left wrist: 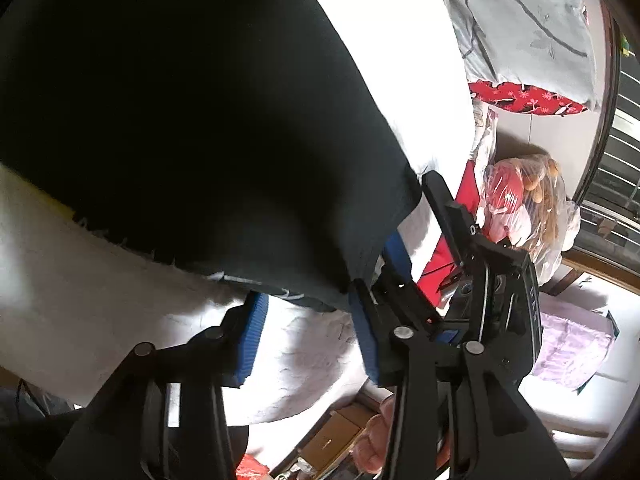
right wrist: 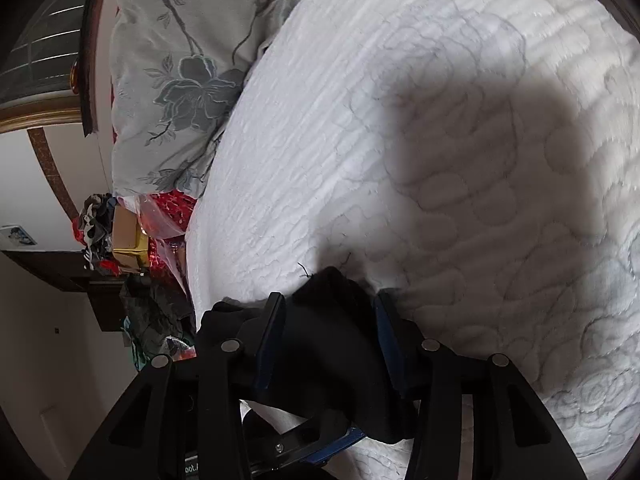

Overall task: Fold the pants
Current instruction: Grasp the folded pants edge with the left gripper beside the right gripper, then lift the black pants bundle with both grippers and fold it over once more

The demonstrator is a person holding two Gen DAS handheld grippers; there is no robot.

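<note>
The black pants hang lifted over the white quilted bed, filling the upper left of the left wrist view; a frayed hem edge runs along the bottom. My left gripper has its blue pads set wide apart, with the hem edge of the pants between them. My right gripper shows just to the right, at the pants' corner. In the right wrist view my right gripper holds a bunch of the black pants between its fingers above the bed.
A grey floral pillow lies at the head of the bed. A red patterned cloth, bagged items and boxes sit beside the bed. A window with rails is at the right.
</note>
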